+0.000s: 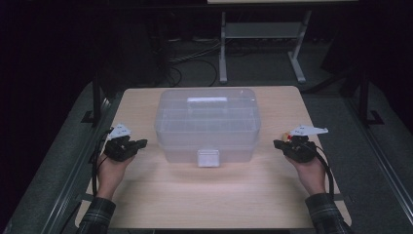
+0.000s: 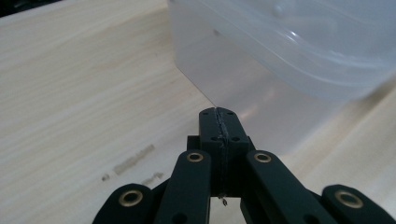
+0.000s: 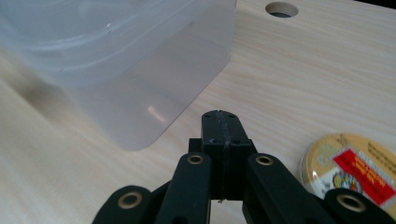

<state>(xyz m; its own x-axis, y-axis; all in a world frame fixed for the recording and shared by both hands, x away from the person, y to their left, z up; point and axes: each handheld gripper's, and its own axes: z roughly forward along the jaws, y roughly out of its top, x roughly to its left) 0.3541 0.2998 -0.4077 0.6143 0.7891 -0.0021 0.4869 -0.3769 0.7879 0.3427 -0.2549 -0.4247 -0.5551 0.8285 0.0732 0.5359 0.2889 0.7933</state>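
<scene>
while the left tool [image 1: 141, 143] rests low on the bench [image 1: 204, 200] at the left, its jaws are pressed fully together with nothing between them, and the clear plastic box [image 1: 207, 124] sits just beside it toward the middle, apart from the tips. the left hand [image 1: 111, 168] lies palm-in on the bench, forearm coming up from the bottom edge in a plaid sleeve [image 1: 97, 217], the tool angled in toward the box's near left corner. in the left gripper view the left tool [image 2: 218, 114] points at the box's [image 2: 280, 60] rounded lower corner, with the lid's rim overhanging above; the closed seam of the jaws is plain there, which the high view is too small to show.

at the centre the box stands with its lid down and a white latch [image 1: 208, 158] on its near face.

at the right, the right tool [image 1: 276, 143] mirrors the other: jaws shut tight on nothing, aimed at the box's near right corner, near it but not touching. the right hand [image 1: 311, 170] rests on the bench. the right gripper view shows the right tool [image 3: 219, 116], the box [image 3: 116, 60], a round yellow tin [image 3: 355, 165] with a red label just beside the tool, and a round hole [image 3: 281, 9] in the bench.
</scene>
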